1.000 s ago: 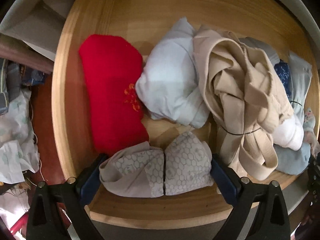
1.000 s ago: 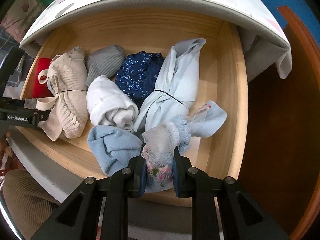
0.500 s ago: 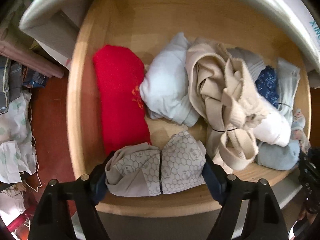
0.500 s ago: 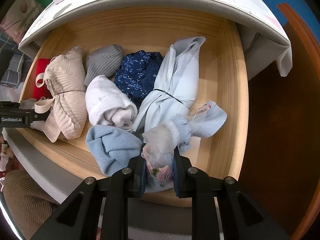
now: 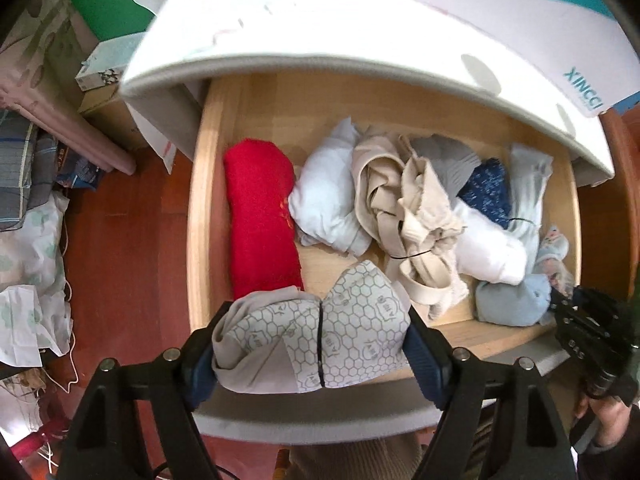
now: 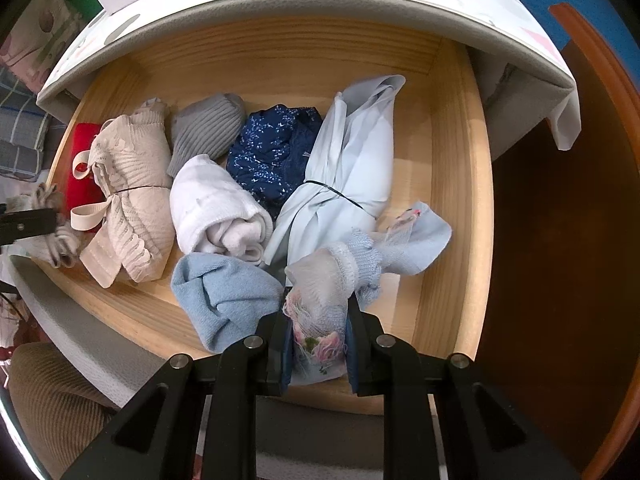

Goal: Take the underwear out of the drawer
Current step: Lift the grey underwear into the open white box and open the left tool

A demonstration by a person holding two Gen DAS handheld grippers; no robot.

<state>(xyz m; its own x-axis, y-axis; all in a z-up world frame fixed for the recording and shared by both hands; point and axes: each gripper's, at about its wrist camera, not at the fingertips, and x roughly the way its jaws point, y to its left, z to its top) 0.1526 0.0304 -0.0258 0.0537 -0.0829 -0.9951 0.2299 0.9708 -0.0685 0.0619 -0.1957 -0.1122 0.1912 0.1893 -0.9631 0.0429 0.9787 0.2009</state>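
The left tool point(image 5: 316, 354) squeezes the grey bundle point(image 5: 312, 344), the right tool point(image 6: 318, 354) pinches the flowery sock point(image 6: 320, 320) – lift both straight up, slowly, out of the drawer point(image 6: 456, 184)

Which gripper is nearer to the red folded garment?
Left. The left gripper holds a hexagon-print bundle beside the red folded garment; the right gripper is at the drawer's opposite end.

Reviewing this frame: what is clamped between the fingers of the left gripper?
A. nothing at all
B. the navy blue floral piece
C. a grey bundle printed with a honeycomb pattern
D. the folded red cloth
C: in the left wrist view the left gripper has its blue pads pressed on both ends of the grey honeycomb-patterned cloth bundle, while the folded red cloth and the navy blue floral piece lie in the wooden drawer.
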